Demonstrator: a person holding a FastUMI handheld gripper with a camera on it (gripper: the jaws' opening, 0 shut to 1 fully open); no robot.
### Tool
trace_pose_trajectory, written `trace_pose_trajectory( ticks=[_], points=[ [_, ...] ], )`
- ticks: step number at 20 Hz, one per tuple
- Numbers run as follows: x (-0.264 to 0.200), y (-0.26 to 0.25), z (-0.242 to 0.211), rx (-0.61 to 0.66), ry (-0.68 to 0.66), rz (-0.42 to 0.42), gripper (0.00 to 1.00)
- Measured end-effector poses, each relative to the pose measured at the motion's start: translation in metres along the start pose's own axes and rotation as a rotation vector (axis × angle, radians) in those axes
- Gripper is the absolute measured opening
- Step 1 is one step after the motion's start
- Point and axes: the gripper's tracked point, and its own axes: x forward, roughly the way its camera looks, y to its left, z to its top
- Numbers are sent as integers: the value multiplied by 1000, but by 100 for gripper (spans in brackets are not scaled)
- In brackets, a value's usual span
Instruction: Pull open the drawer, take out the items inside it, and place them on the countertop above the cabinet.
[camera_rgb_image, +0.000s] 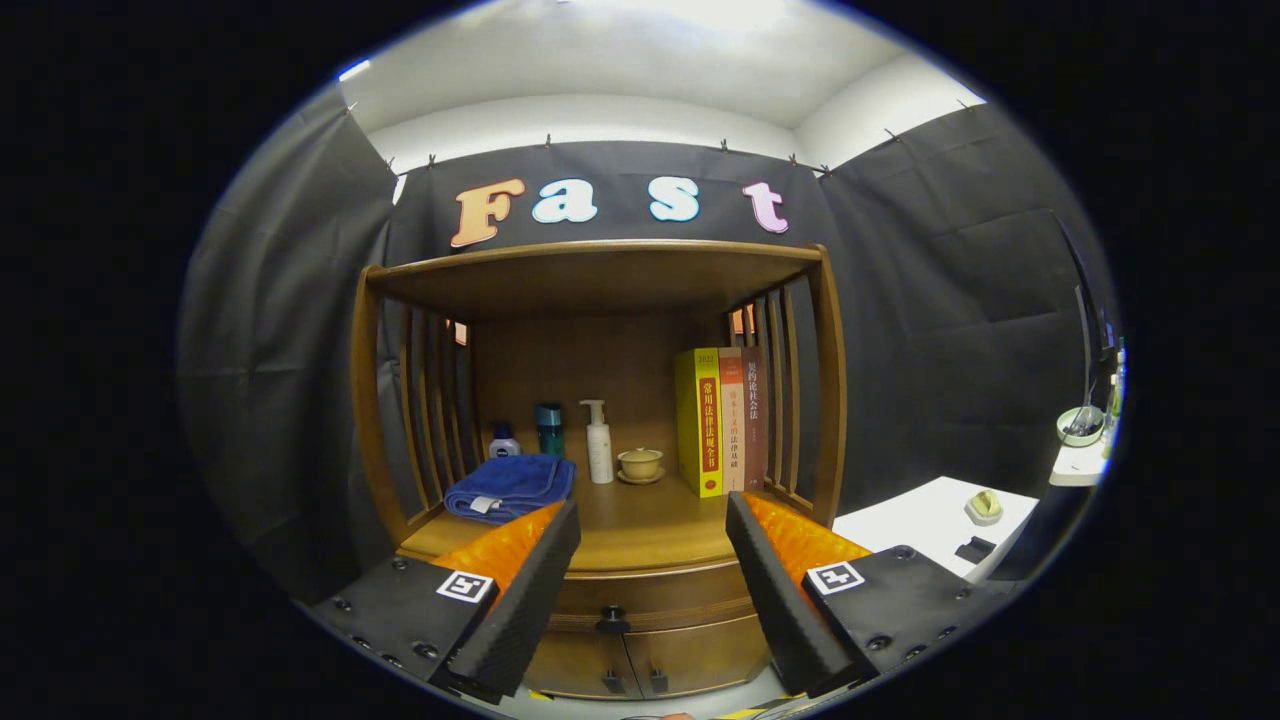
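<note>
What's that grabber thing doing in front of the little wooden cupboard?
A person is holding a gripper up to a wooden cabinet. Its fingers are spread open with nothing between them, pointing at the closed drawer and its dark knob. The drawer has not been pulled out yet. On the countertop above it sit a folded blue towel, some bottles, a small bowl and a few books.
</note>
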Motion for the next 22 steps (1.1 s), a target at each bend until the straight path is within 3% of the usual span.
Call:
trace_pose_trajectory(
  ticks=[9, 22],
  points=[
    [14, 24, -82, -37, 42, 36, 98],
    [56, 30, -245, -6, 223, 32, 98]
  ],
)
